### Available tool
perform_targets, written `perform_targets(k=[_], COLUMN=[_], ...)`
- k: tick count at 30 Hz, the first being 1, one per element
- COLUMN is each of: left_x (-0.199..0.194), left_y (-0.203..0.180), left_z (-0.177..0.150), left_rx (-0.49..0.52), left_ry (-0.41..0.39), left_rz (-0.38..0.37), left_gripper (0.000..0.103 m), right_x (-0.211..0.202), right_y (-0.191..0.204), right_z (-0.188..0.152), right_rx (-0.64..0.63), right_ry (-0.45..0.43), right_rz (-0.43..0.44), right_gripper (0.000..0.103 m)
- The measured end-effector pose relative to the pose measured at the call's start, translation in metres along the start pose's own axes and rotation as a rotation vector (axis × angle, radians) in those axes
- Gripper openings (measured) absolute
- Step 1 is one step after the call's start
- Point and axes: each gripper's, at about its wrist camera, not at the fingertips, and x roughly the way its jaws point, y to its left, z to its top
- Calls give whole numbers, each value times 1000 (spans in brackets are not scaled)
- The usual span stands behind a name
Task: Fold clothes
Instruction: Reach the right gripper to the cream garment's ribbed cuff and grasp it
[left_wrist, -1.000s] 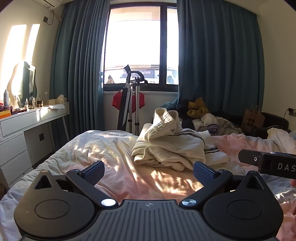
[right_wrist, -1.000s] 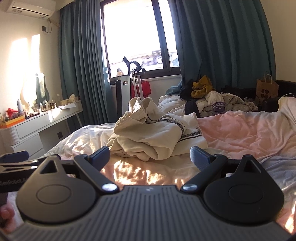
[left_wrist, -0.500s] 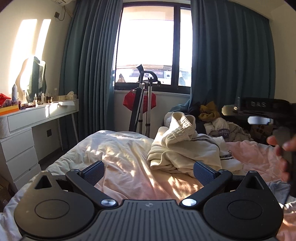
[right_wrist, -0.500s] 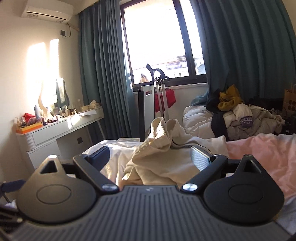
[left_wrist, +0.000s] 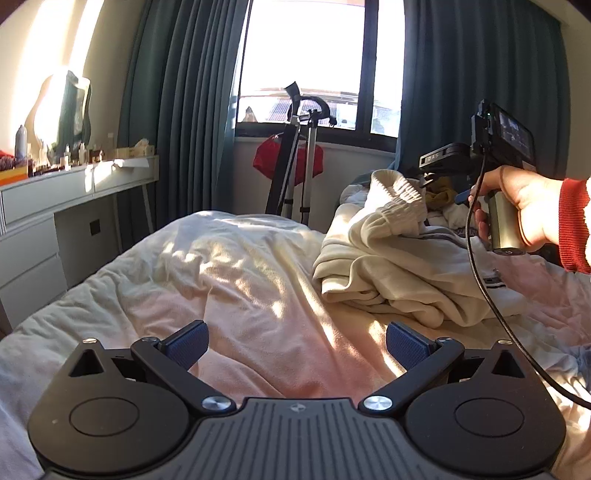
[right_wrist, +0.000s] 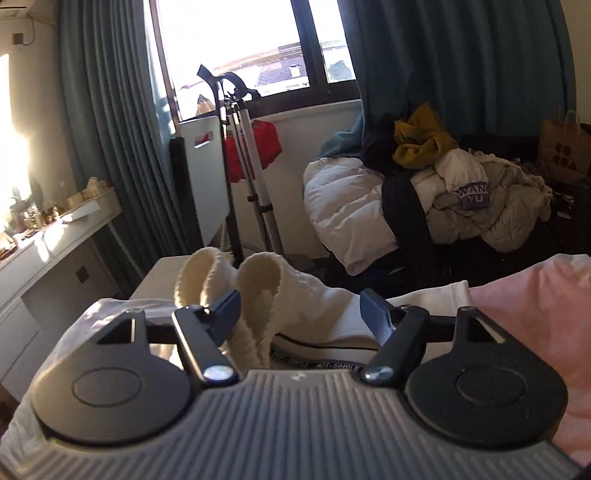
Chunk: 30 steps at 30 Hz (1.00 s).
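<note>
A crumpled cream sweatshirt (left_wrist: 399, 266) with dark striped trim lies on the bed (left_wrist: 240, 266), ahead and right of my left gripper (left_wrist: 295, 347). That gripper hangs open above the sunlit duvet with nothing between its fingers. In the left wrist view a hand (left_wrist: 517, 206) in a red sleeve holds the right gripper's handle above the sweatshirt's raised ribbed cuff (left_wrist: 399, 195). My right gripper (right_wrist: 301, 314) is open, and the ribbed cuff (right_wrist: 258, 284) stands up between its fingers, close to the left finger. The sweatshirt's body (right_wrist: 332, 314) spreads out under it.
A white dresser (left_wrist: 44, 221) with bottles lines the left wall. A folding cart (right_wrist: 240, 155) and a red bag stand under the window. Beyond the bed a dark sofa holds a heap of clothes (right_wrist: 461, 192) and a paper bag (right_wrist: 561, 155). Pink bedding (right_wrist: 535, 306) lies to the right.
The right gripper has risen and moved forward over the sweatshirt to its ribbed cuff, and its jaws have narrowed a little. The left gripper has swung left and stays open.
</note>
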Motion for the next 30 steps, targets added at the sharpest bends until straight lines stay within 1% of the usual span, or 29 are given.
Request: perform_targets(k=[3, 6, 7, 8, 11, 13, 16, 19, 22, 26, 30], left_x=[13, 19, 19, 19, 18, 13, 4, -10, -26, -50, -73], left_y=[7, 10, 11, 12, 11, 11, 11, 13, 12, 11, 11], left_z=[-1, -2, -3, -4, -2, 0, 3, 7, 10, 15, 18], left_rx=[-45, -56, -58, -61, -71, -74, -84, -94, -95, -87, -109], left_ry=[23, 30, 30, 30, 33, 17, -2, -29, -62, -103, -119], left_rz=[-15, -14, -15, -16, -16, -22, -31, -47, -59, -59, -77], left_gripper=[103, 103, 103, 103, 103, 103, 103, 103, 103, 103, 103], right_x=[23, 24, 24, 25, 26, 20, -25, -81, -141, -212, -264], right_y=[-4, -3, -2, -2, -1, -2, -7, -8, -8, -14, -26], right_z=[2, 0, -1, -2, -4, -4, 1, 4, 0, -25, -68], right_rx=[26, 32, 34, 36, 42, 51, 70, 43, 25, 44, 96], right_ry=[19, 39, 45, 52, 72, 76, 34, -6, -47, -84, -68], right_rz=[-18, -29, -33, -36, -47, -46, -10, 24, 34, 36, 69], right_gripper=[70, 51, 35, 16, 14, 14, 14, 14, 14, 14, 14])
